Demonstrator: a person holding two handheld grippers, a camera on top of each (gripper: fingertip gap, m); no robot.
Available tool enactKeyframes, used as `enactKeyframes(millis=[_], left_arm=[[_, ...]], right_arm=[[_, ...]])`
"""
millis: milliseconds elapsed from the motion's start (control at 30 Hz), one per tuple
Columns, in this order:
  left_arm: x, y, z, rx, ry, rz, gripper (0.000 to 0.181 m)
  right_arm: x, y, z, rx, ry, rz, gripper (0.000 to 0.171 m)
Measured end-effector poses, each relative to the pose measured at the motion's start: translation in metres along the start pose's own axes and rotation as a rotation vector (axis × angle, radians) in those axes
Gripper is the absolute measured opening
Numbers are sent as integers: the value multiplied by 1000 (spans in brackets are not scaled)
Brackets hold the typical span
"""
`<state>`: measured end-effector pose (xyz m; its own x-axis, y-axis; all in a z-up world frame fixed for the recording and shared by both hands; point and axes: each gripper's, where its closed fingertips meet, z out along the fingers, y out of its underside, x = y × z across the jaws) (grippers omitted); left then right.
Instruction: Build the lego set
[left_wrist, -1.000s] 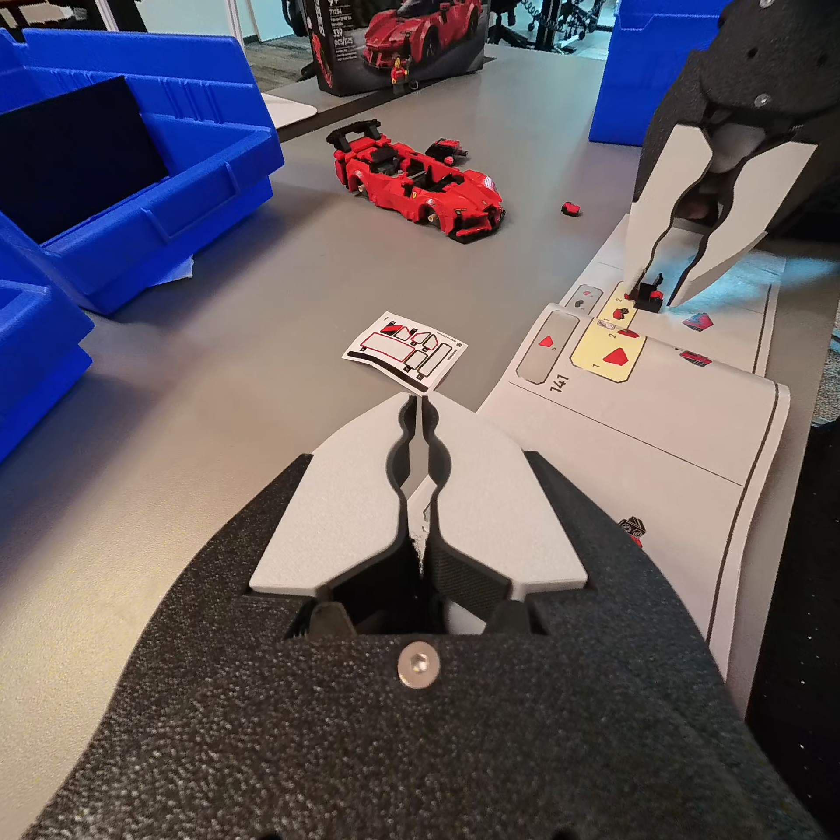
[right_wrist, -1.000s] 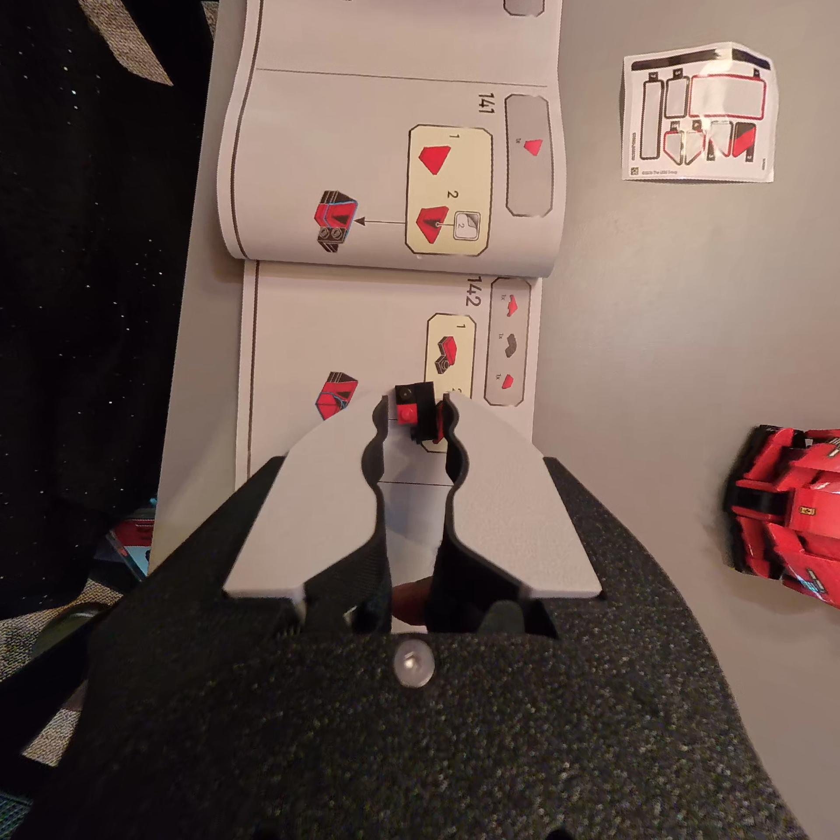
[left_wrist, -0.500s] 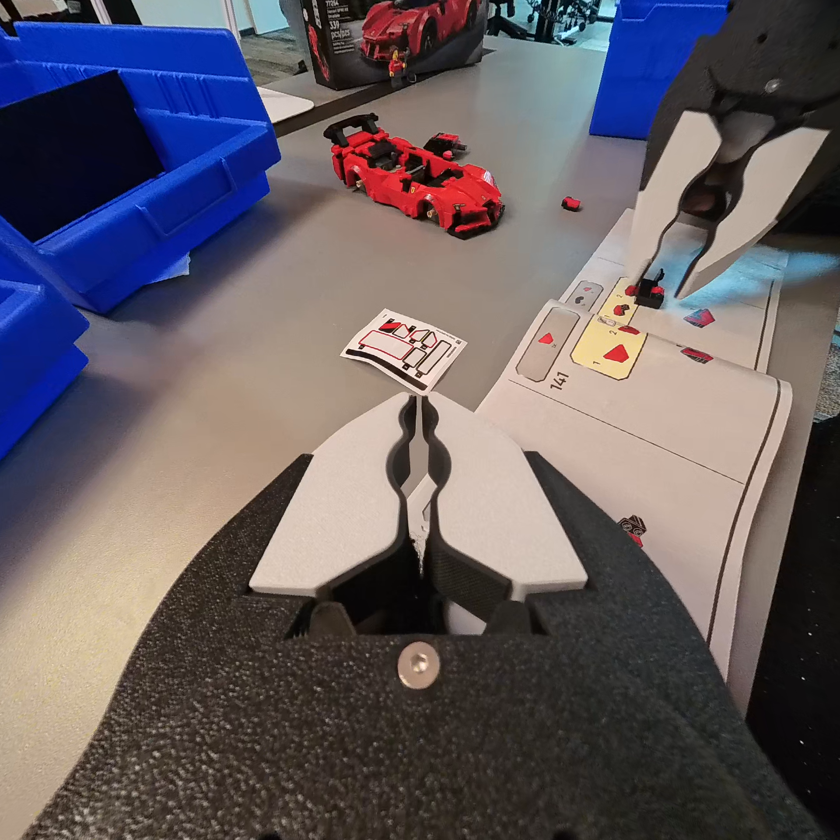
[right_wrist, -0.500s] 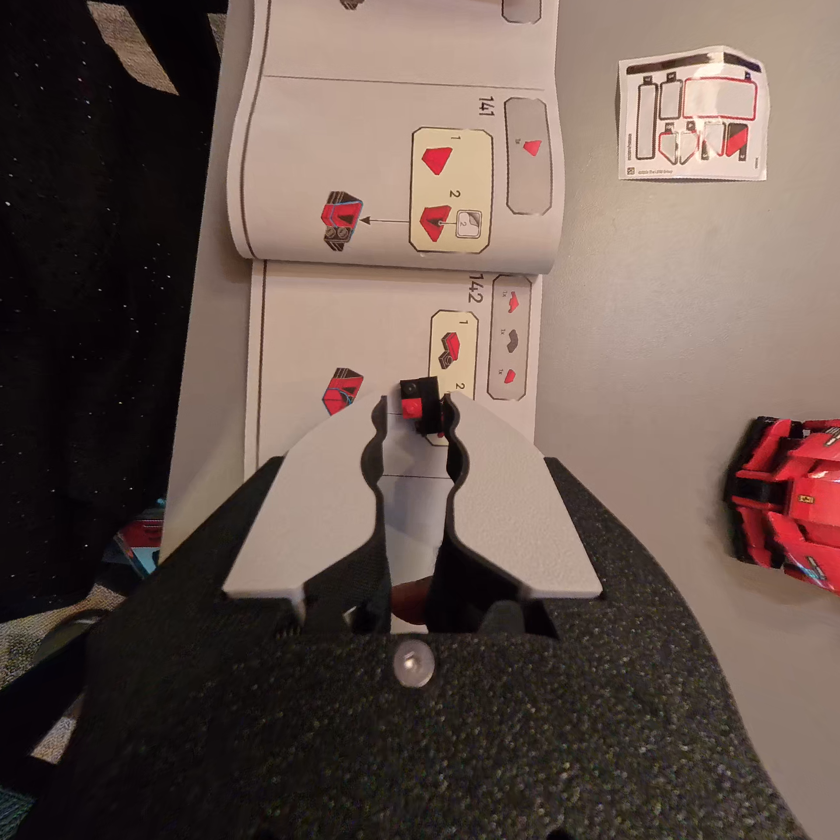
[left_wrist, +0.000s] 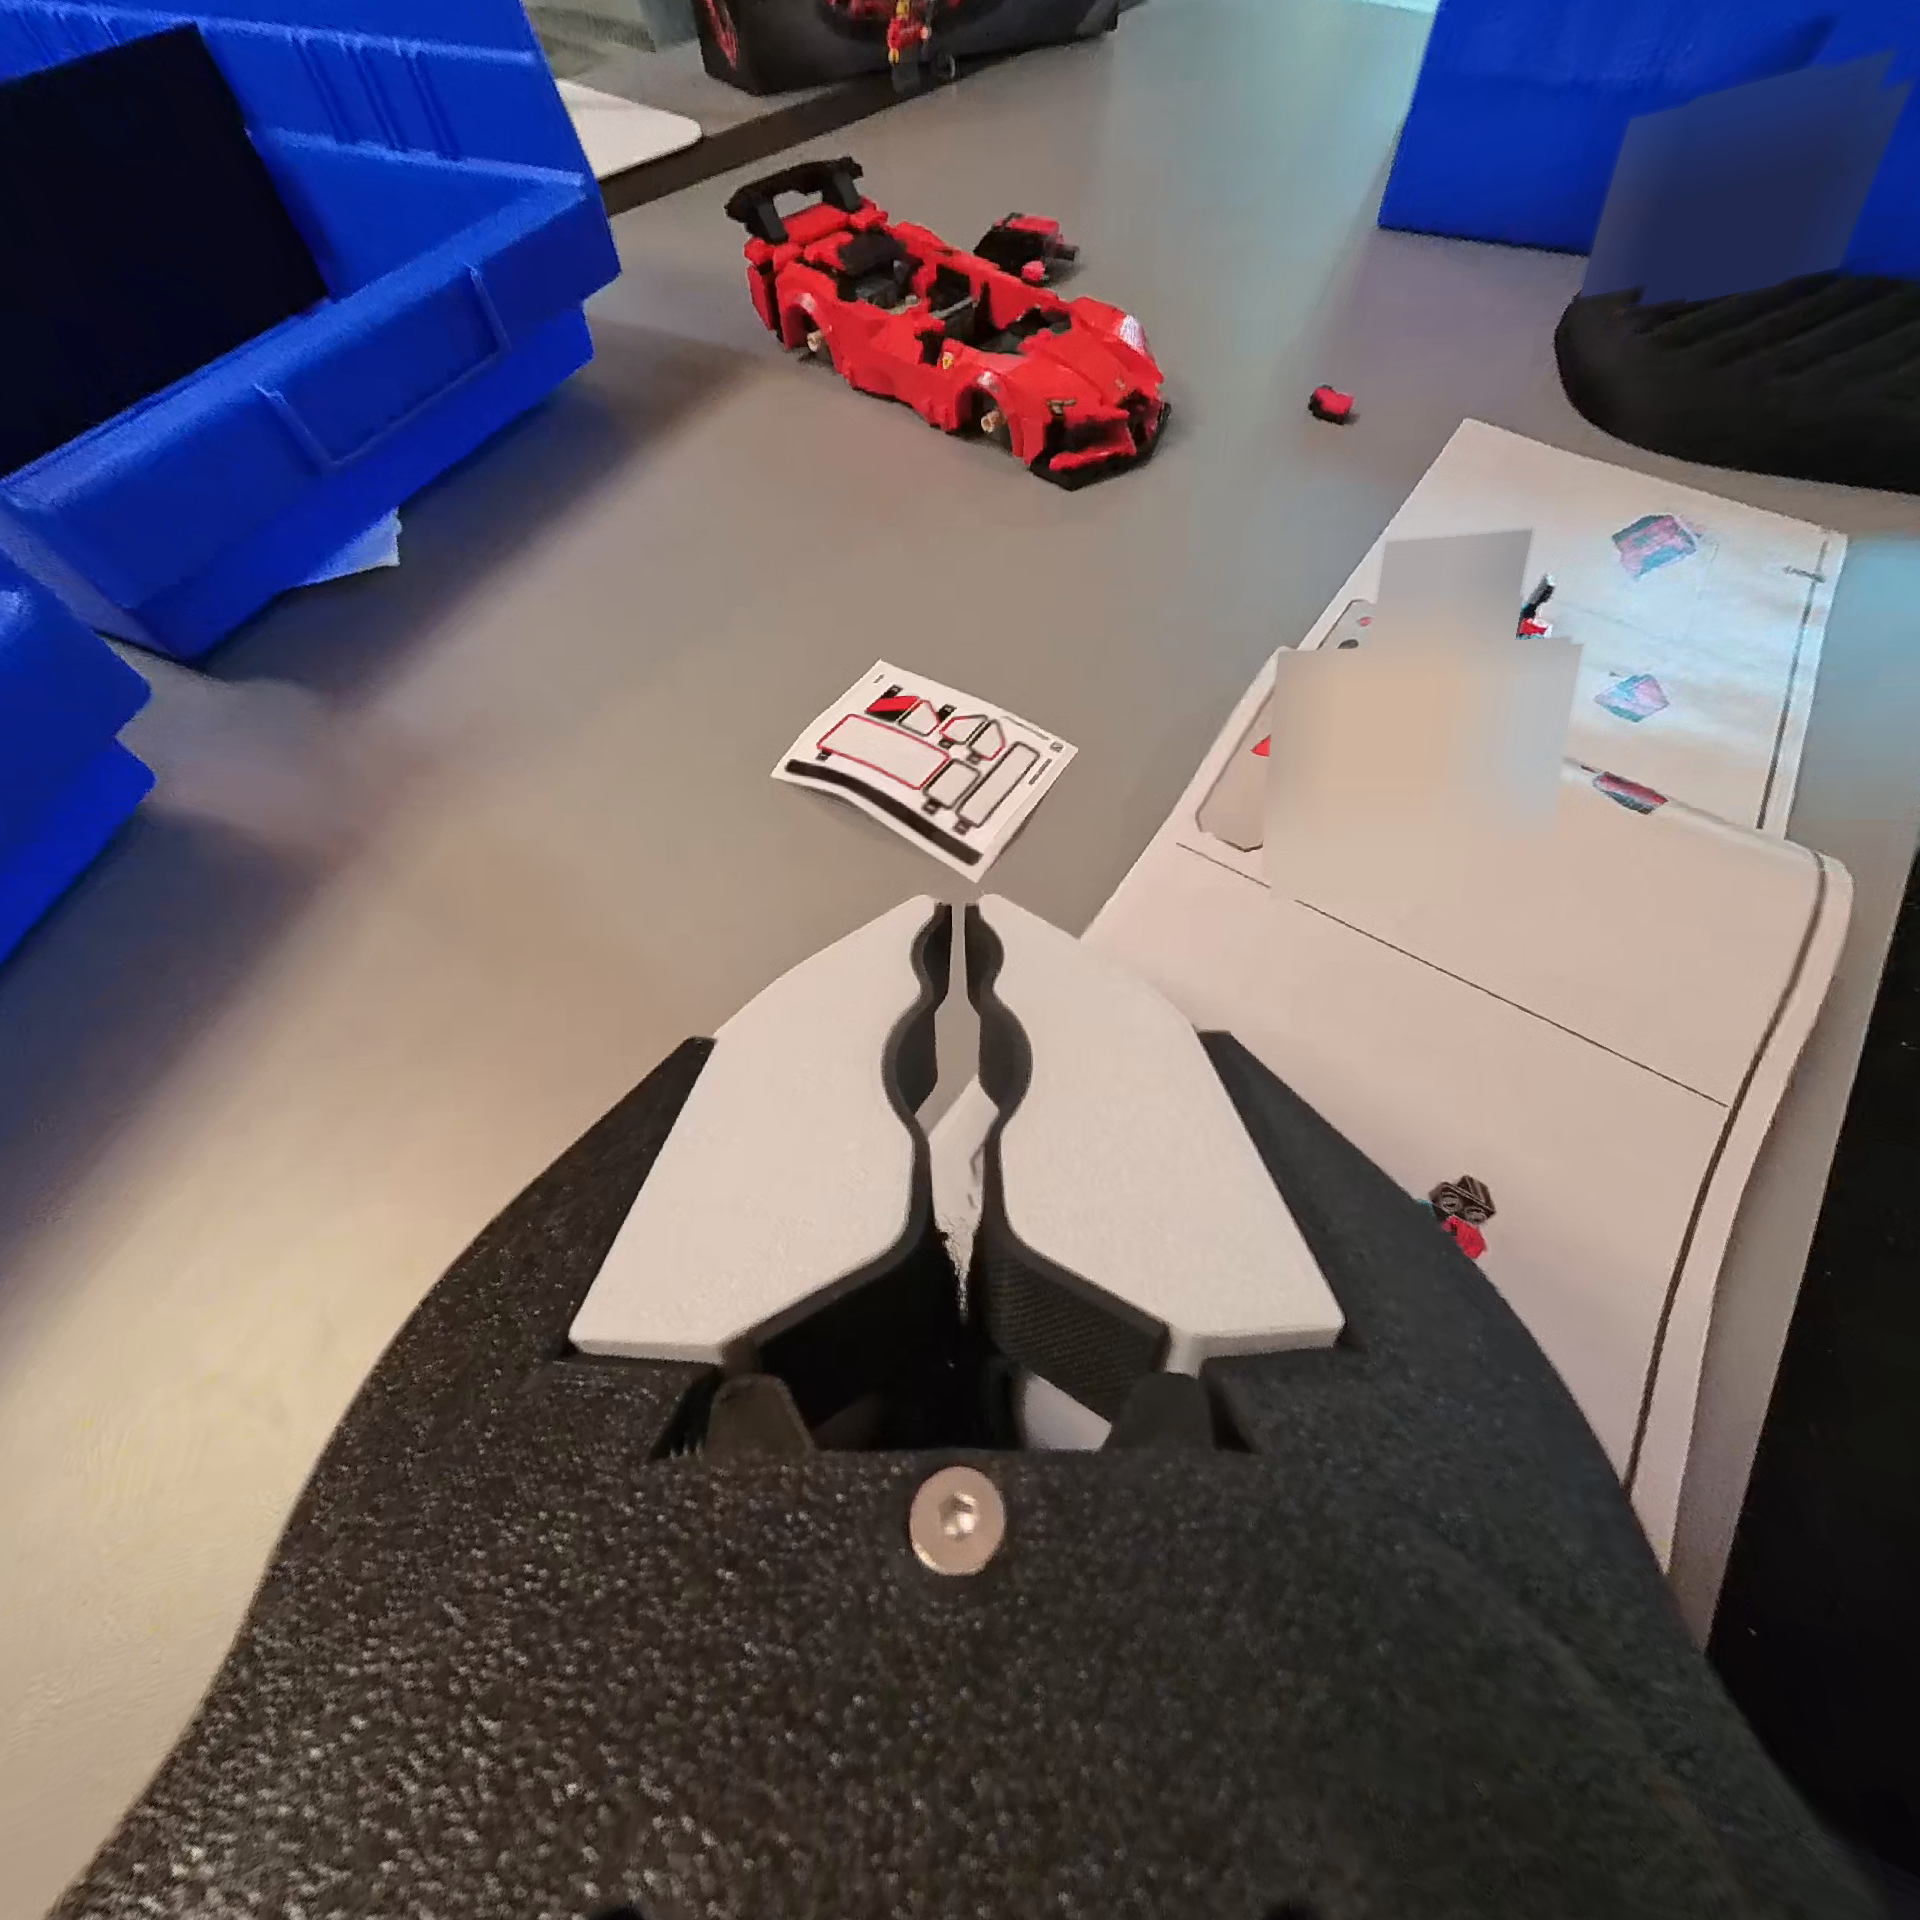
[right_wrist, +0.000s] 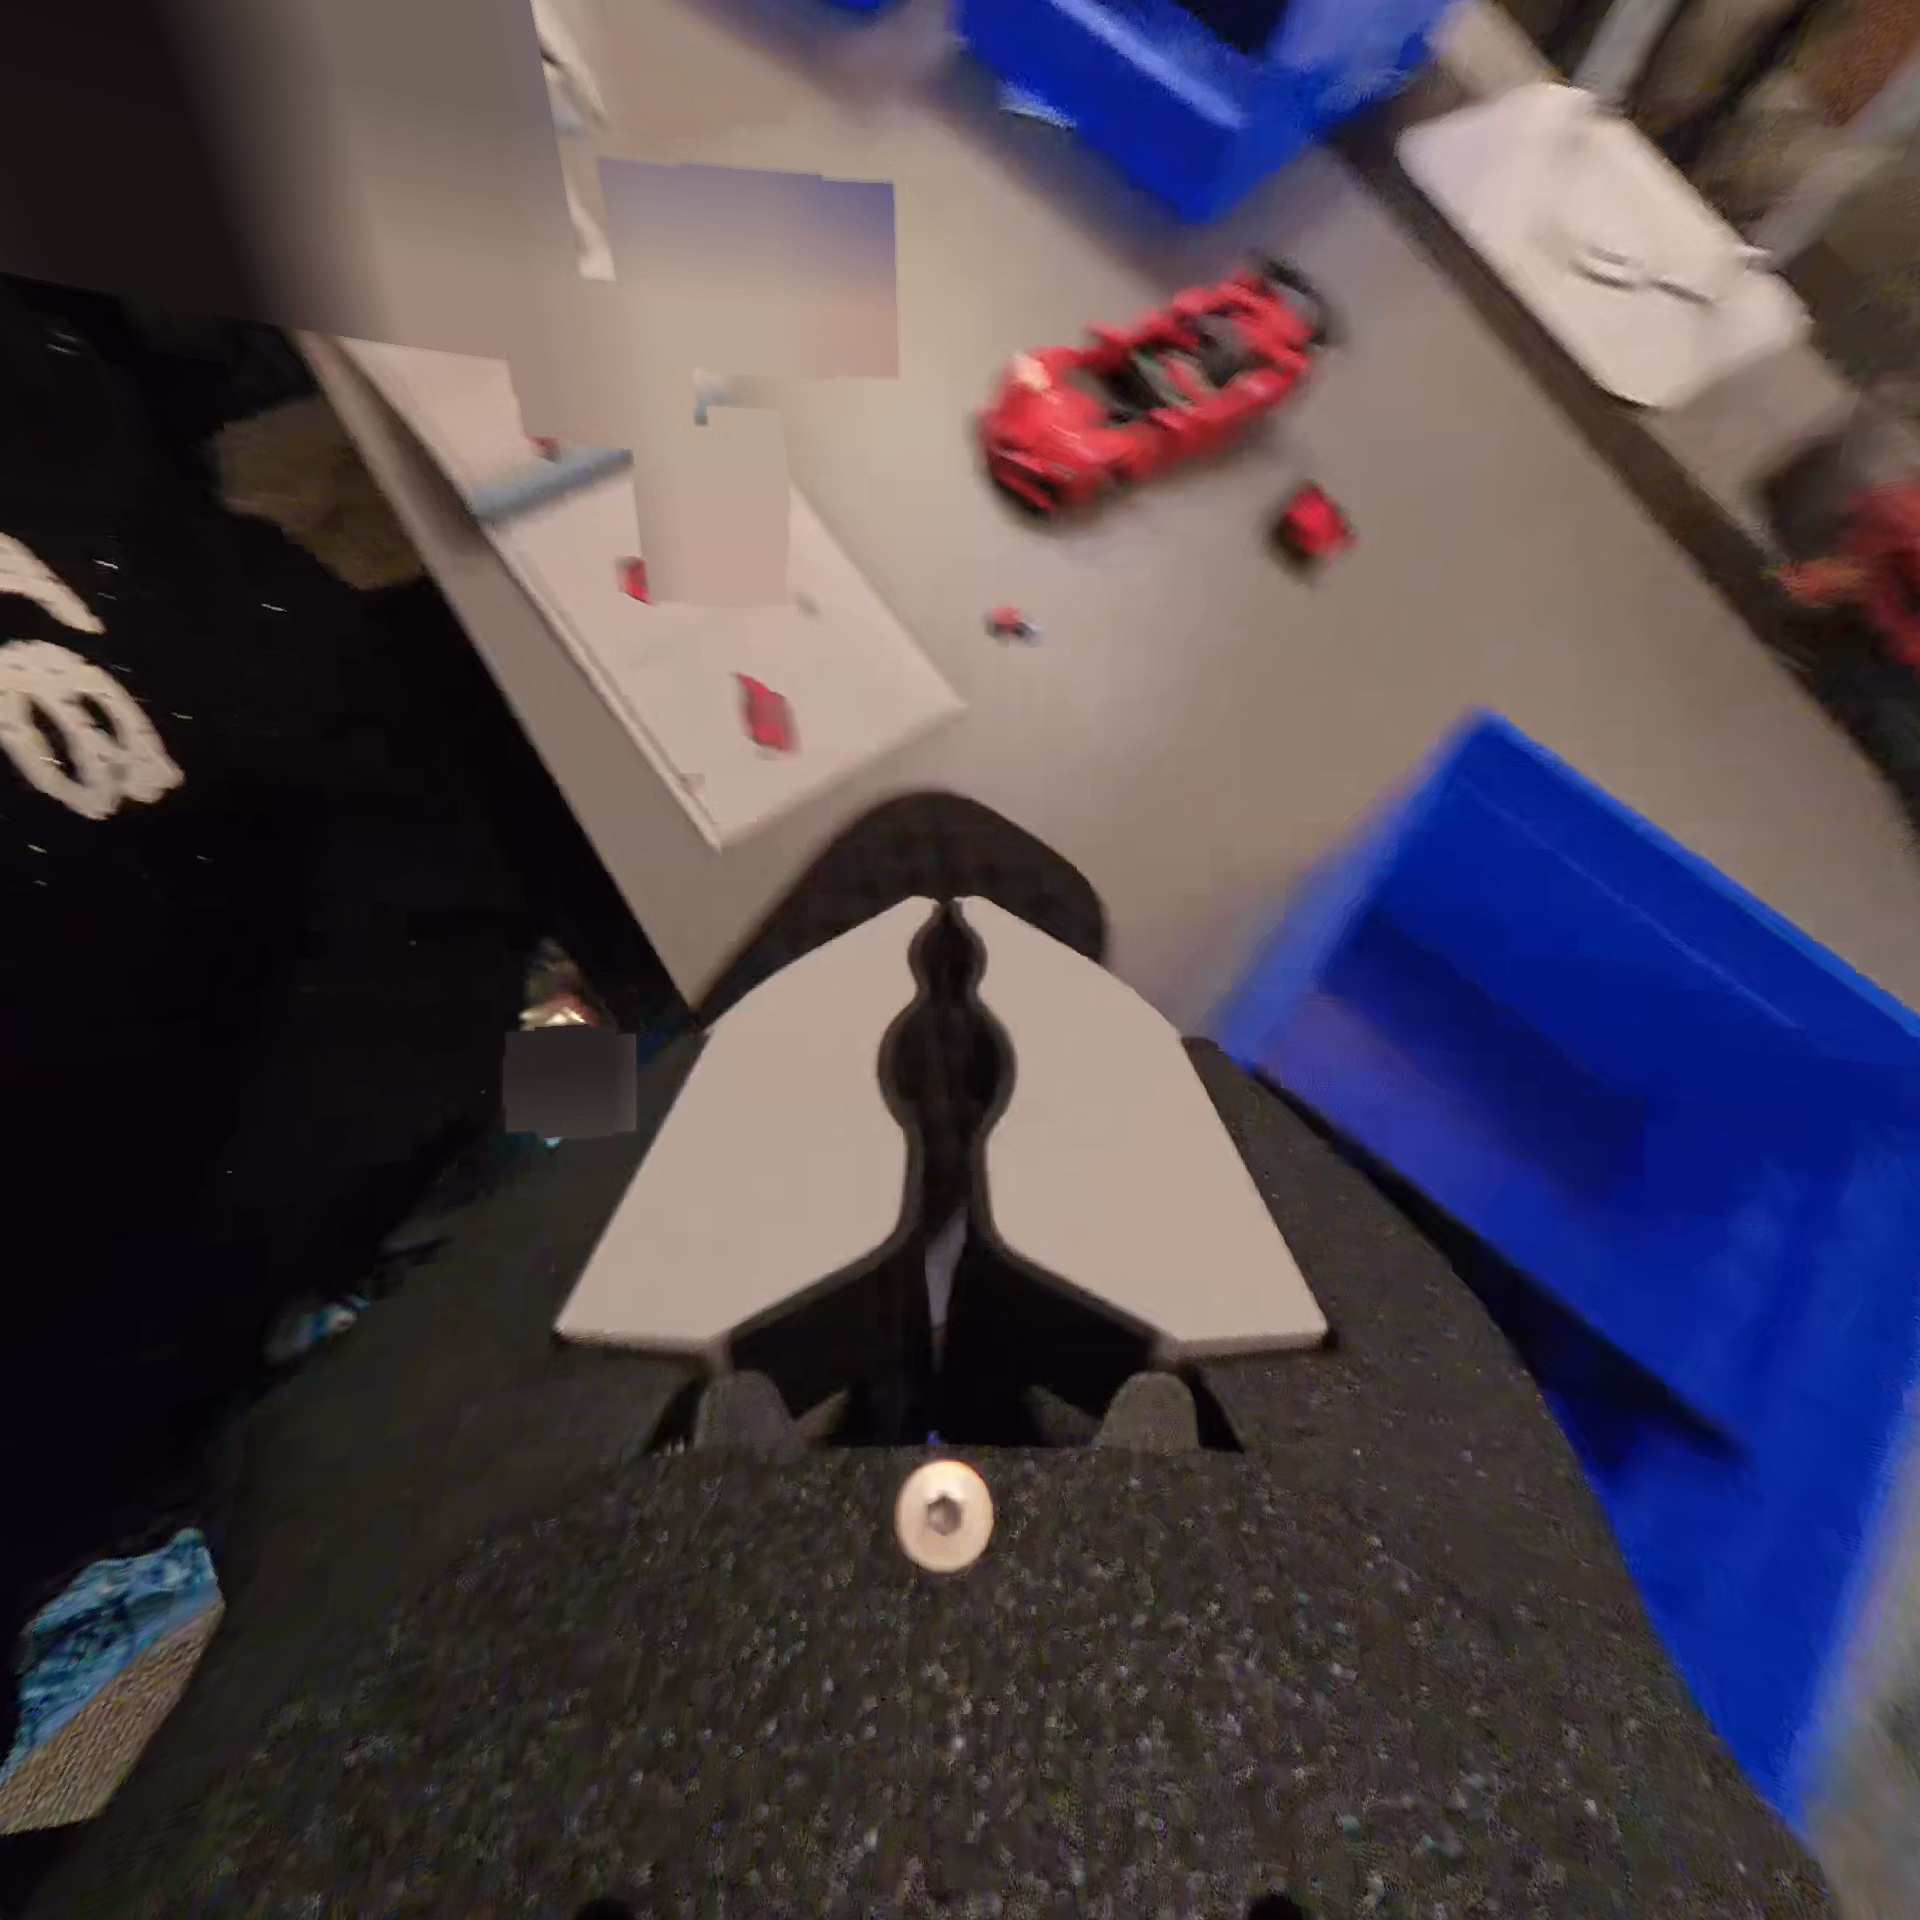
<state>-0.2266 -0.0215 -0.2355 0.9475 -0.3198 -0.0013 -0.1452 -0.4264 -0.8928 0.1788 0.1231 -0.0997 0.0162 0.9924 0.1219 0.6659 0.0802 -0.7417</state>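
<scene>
The car (left_wrist: 951, 327) sits far across the table (left_wrist: 540, 644), well apart from both grippers. Left gripper (left_wrist: 957, 906) and right gripper (right_wrist: 949, 906) are each closed on nothing. The car looks light, rigid and brittle at its joints; grip the body's sides, not the spoiler.

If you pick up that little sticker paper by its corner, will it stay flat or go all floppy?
Probably floppy: the sticker sheet looks paper-thin, and its near edge already curls up off the table. It likely weighs almost nothing, so a nudge might slide it rather than lift it.
</scene>
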Motion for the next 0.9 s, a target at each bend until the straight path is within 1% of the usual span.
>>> enactKeyframes(millis=[67,133,167,233,267,333,433,467,500,600,700,800,867,900], left_arm=[[-8,-3,-1,12,-45,-26,2],[-18,-12,-4,45,-110,-69,2],[-21,-21,-5,68,-132,-86,2],[-24,-44,-7,118,-173,-89,2],[-25,-57,-7,139,-194,-75,2],[-25,-82,-1,160,-218,-35,2],[-19,-118,20,184,-196,19,2],[-15,-130,29,201,-178,29,2],[-10,-141,38,222,-155,36,2],[10,-168,67,278,-74,58,2],[24,-182,92,282,-10,90,2],[29,-187,108,266,18,114,2],[29,-188,115,266,25,110,2],[28,-188,117,268,28,104,2]], right_arm=[[23,22,-43,-16,104,26,0],[43,43,-72,-27,198,47,0],[50,54,-82,-37,230,54,0],[65,76,-95,-62,281,62,12],[71,88,-98,-74,295,67,13],[79,108,-100,-87,278,85,0],[90,136,-95,-121,261,144,0],[93,144,-92,-142,261,153,5],[95,151,-90,-161,261,160,14],[98,168,-78,-198,238,202,20],[99,184,-65,-251,193,267,29],[102,200,-58,-328,184,322,36],[118,207,-56,-363,273,376,35],[128,213,-56,-396,345,415,30]])
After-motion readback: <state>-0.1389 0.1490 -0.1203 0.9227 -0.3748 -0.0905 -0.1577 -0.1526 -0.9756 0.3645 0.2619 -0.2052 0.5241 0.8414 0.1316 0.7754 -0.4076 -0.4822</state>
